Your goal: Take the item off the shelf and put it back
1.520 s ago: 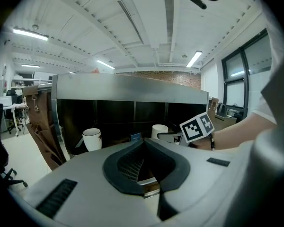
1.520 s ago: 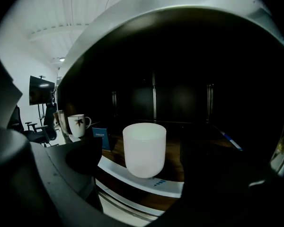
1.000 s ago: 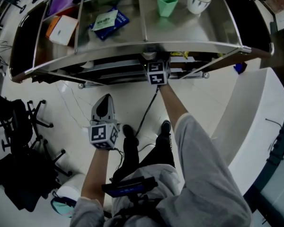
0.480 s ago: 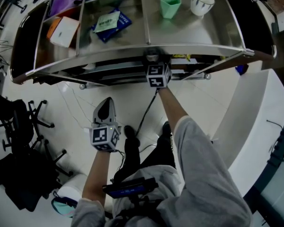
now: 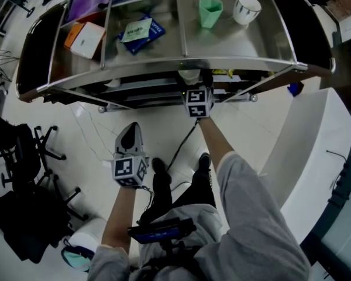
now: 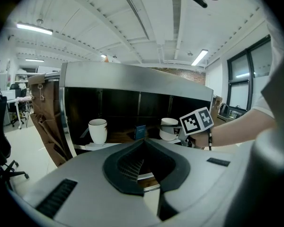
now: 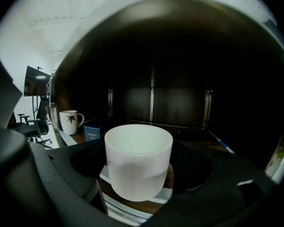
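The big metal shelf (image 5: 245,43) stands in front of me. Its top deck hangs low over the deck below, and I think trouble could start there. If I lift too high while I pull back, the cup's rim may knock the top deck's front edge and tip out of my grip. The cup is smooth and round, so a soft squeeze may let it slide down.

My right arm (image 5: 213,139) reaches straight out to the middle of the shelf's front edge and points a little down. My left arm (image 5: 120,215) is bent and held low over the floor, well apart from the shelf.

My right claw (image 5: 193,84) has just been closing. It now hugs the white cup (image 7: 138,162), with one jaw on each side. The cup is at the front edge of the lower deck, under the top deck. I cannot tell if its bottom is touching the deck. My left claw (image 5: 130,130) is pinched together with nothing in it.

A white mug with a leaf (image 7: 69,121) and a small blue box (image 7: 94,130) sit toward the left of the lower deck. They are apart from my cup, and I would only bump them if I swing left.
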Demonstrator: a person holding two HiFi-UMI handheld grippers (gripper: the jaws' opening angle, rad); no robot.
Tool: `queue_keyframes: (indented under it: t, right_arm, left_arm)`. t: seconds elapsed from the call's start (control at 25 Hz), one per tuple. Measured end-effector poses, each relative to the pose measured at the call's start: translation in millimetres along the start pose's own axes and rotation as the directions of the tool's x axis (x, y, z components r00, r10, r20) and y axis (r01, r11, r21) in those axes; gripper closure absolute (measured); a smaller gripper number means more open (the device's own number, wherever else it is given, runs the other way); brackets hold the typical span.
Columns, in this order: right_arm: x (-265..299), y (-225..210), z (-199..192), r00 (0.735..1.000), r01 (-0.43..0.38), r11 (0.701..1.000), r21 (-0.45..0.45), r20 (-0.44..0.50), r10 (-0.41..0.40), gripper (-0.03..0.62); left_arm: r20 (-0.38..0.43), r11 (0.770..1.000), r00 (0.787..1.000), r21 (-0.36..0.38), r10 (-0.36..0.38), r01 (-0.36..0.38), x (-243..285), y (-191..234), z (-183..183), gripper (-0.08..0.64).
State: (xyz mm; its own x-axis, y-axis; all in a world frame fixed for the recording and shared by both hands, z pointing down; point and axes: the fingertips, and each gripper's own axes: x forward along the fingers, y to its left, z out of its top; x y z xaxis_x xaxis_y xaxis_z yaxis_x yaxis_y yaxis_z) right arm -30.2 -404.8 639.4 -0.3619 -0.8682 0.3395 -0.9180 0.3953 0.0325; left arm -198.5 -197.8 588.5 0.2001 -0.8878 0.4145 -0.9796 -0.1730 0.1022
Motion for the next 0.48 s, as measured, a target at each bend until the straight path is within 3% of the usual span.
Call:
queue_keyframes:
  t: [0.48]
  right_arm:
    - [-123.6, 17.0, 22.8, 0.999, -0.051, 0.999, -0.011, -0.016, 0.051, 0.170]
  left_arm:
    - [0.025, 1.000, 0.999, 0.019, -0.025, 0.025, -47.0, -12.9, 17.7, 0.555]
